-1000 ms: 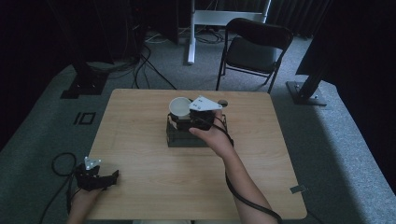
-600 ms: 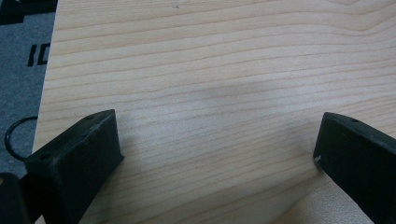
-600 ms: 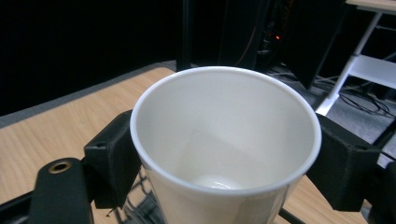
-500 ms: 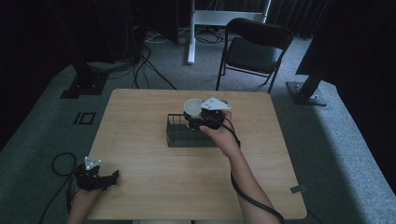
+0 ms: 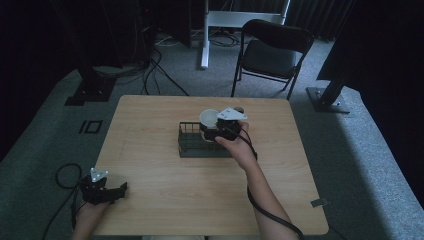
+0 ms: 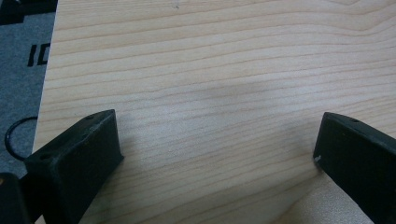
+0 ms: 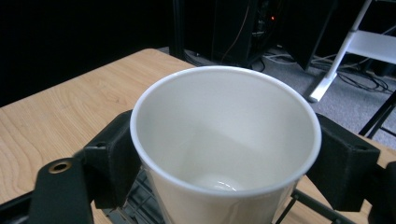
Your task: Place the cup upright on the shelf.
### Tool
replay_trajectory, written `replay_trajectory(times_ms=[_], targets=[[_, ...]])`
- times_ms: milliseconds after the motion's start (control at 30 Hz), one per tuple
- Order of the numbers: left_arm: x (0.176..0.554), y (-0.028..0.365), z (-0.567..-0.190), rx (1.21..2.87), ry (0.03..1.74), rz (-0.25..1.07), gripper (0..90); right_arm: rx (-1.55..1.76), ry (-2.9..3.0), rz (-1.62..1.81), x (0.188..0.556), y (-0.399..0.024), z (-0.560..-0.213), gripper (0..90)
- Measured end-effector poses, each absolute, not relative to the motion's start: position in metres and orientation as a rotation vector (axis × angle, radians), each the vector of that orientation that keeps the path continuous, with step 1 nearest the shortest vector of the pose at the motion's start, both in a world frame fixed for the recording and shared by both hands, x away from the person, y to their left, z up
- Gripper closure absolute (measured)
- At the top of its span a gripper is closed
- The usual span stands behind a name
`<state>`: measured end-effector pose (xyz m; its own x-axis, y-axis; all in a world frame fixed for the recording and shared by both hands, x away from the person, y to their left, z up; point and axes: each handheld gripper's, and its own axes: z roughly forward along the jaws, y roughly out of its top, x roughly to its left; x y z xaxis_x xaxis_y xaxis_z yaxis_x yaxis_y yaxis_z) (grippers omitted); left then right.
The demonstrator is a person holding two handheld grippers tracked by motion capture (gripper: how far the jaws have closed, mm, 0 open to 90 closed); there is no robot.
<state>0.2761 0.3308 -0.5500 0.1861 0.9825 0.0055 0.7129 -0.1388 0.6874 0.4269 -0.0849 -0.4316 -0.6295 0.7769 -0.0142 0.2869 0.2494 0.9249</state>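
— What have the right jaws got?

— They're closed against the two sides of a white cup (image 7: 224,140), one jaw pressed to each wall just under the rim. The cup is upright, mouth up, and looks empty. The right gripper (image 5: 216,126) holds it over the right end of a dark wire rack (image 5: 192,141); through the right gripper view I can see rack wires just below the cup's base, though I can't tell whether the cup touches them.

— And where does the rack sit?

— Near the middle of the tabletop (image 5: 150,130), a little toward twelve o'clock. The right hand (image 5: 240,146) is just at the rack's four o'clock, forearm running back toward six.

— The left jaws?

— Spread wide, nothing between them, just bare wood grain in the left gripper view. The left gripper (image 5: 112,191) rests at the tabletop's seven o'clock corner, right at the edge, well apart from the rack. Its cable (image 5: 62,172) loops over the grey floor beside it.

— Anything beyond the tabletop?

— A black folding chair (image 5: 270,52) stands past the far edge, around one o'clock, on the carpet.
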Motion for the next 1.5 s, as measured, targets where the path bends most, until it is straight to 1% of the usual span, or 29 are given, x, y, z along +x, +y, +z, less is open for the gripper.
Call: replay_trajectory(times_ms=[200,667,967,1133,1267,1500], targets=[[0.276,0.331,-0.55,1.917,1.584,0.637,0.8,0.986,2.079,1.342,0.43,-0.082,-0.446,19.3],[0.276,0.331,-0.55,1.917,1.585,0.637,0.8,1.027,2.089,1.324,0.433,-0.088,-0.461,19.3],[0.276,0.331,-0.55,1.917,1.585,0.636,0.8,1.003,2.104,1.314,0.432,-0.088,-0.461,18.9],[0.276,0.331,-0.55,1.917,1.585,0.636,0.8,0.963,2.145,1.283,0.43,-0.086,-0.459,12.8],[0.276,0.331,-0.55,1.917,1.585,0.637,0.8,0.993,2.116,1.333,0.428,-0.09,-0.455,12.6],[0.276,0.331,-0.55,1.918,1.585,0.636,0.8,0.989,2.125,1.322,0.422,-0.098,-0.455,12.6]])
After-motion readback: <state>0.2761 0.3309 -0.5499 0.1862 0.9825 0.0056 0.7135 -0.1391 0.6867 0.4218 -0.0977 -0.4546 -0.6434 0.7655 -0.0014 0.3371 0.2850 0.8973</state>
